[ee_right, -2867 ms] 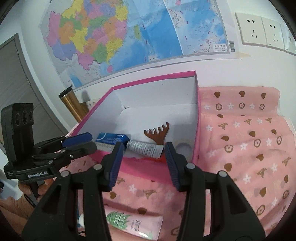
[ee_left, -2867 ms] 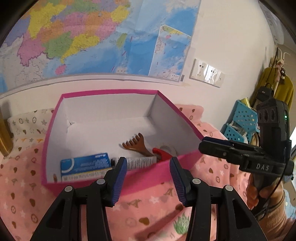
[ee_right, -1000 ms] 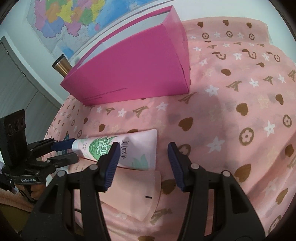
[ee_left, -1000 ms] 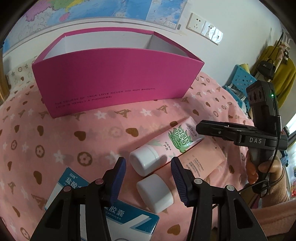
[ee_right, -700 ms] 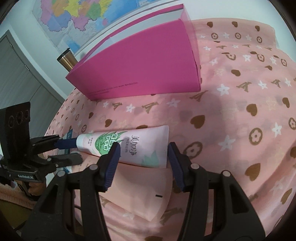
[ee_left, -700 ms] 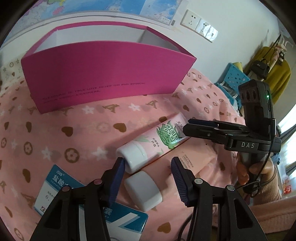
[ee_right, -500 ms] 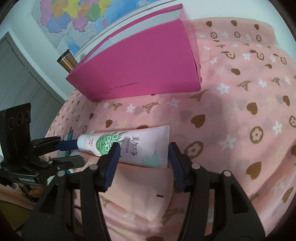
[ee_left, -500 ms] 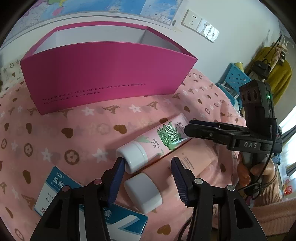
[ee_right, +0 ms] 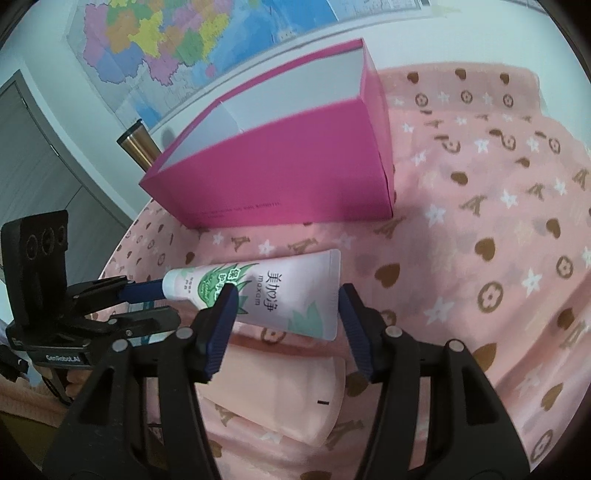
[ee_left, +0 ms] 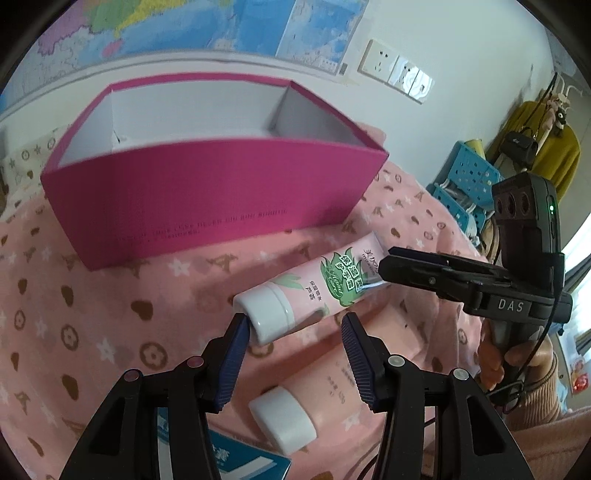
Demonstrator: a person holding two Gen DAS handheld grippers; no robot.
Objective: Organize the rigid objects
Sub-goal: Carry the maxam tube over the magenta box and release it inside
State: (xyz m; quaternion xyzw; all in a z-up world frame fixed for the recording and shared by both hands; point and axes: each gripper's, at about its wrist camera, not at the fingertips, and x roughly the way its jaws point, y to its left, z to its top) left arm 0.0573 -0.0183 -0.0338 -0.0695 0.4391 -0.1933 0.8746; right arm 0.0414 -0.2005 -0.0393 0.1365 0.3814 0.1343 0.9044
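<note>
The green-leaf tube [ee_right: 266, 291] lies on the pink blanket [ee_right: 480, 229] just in front of the magenta box [ee_right: 295, 173]. Right claw [ee_right: 282, 321] straddles its flat end, jaws apart; left claw [ee_left: 293, 360] stands apart at its white cap [ee_left: 267, 314].

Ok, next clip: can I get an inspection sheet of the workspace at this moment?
Surface: pink patterned cloth, rumpled.
Job's things: pink box, open, contents hidden; leaf-print tube in front of it; peach tube and blue-and-white carton nearer the camera.
Clutter: nothing seen.
Grippers: left gripper open, one of its fingers at the leaf-print tube's cap; right gripper has its fingers either side of that tube's tail, grip unclear.
Cables: black cable hanging by the right gripper's handle.
Surroundings: wall map, sockets, blue baskets, metal flask.
</note>
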